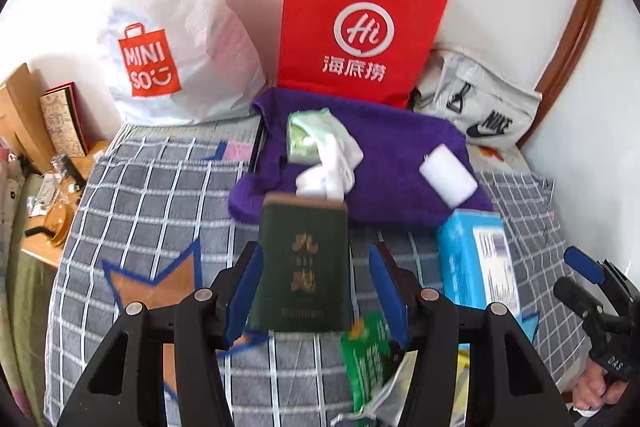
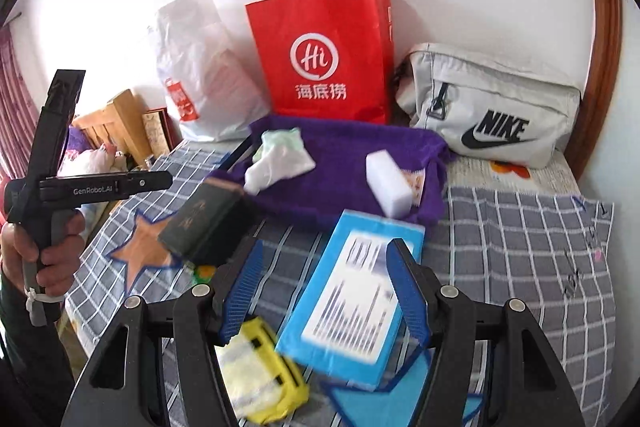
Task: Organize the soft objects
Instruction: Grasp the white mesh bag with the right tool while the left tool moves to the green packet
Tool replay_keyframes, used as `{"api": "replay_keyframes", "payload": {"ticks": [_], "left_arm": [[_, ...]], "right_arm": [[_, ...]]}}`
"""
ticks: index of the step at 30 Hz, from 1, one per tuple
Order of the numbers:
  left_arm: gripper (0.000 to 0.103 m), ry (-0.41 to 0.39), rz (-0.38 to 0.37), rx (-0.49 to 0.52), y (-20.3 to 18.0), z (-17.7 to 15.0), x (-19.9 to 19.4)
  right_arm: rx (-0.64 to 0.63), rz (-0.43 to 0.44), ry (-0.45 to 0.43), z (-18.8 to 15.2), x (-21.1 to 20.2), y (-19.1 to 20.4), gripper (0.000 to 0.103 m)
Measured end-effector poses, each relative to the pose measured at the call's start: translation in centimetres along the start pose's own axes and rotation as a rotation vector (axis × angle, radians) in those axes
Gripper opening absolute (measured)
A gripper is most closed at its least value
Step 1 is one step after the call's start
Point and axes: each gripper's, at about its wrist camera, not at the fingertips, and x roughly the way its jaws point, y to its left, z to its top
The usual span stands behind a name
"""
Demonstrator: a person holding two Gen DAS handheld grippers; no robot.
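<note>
On bed (image 1: 132,187), near purple towel's (image 1: 400,147) front edge: dark green pack (image 1: 302,267) sat between left gripper (image 1: 316,283) fingers, jaws spread, no pinch visible; long axis ran forward toward towel. Right gripper (image 2: 328,287) released, hovered over blue pack (image 2: 352,291).

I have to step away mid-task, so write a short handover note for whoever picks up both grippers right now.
Left gripper: open, dark green tissue pack between its fingers, blurred, over the grey checked bedcover.
Right gripper: open, empty, above the blue tissue pack.
Done: white sponge block and pale green wipes pack lie on the purple towel.
Left: dark green, blue, yellow cloth.
</note>
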Motion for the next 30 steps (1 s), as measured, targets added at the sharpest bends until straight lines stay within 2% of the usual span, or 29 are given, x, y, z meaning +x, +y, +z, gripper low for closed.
{"api": "replay_keyframes", "payload": {"ticks": [4, 7, 10, 13, 21, 27, 29, 30], "left_arm": [[0.053, 0.008, -0.027, -0.039, 0.7, -2.7, -0.8], [0.053, 0.008, -0.032, -0.055, 1.3, -4.7, -0.9], [0.053, 0.019, -0.027, -0.062, 2.1, -6.8, -0.8], [0.053, 0.021, -0.005, -0.07, 2.9, -8.5, -0.9], [0.053, 0.041, -0.02, -0.104, 5.1, -11.2, -0.2], [0.053, 0.058, -0.027, -0.115, 5.4, -11.7, 0.7], [0.053, 0.066, -0.023, -0.119, 5.5, -12.0, 0.9], [0.053, 0.064, -0.023, -0.118, 5.4, -12.1, 0.9]], "right_arm": [[-0.01, 0.032, 0.04, -3.1, -0.7, 1.5, 0.063], [-0.076, 0.07, 0.067, -5.3, -0.4, 3.6, 0.065], [-0.126, 0.099, 0.09, -6.9, 0.4, 5.7, 0.07], [-0.158, 0.128, 0.127, -8.2, 1.8, 7.1, 0.072], [-0.169, 0.074, 0.234, -10.2, 6.3, 7.7, 0.072], [-0.233, 0.024, 0.239, -11.6, 7.3, 8.9, 0.072], [-0.237, 0.03, 0.233, -11.7, 7.2, 9.0, 0.053], [-0.233, 0.032, 0.23, -11.7, 6.9, 9.0, 0.048]]}}
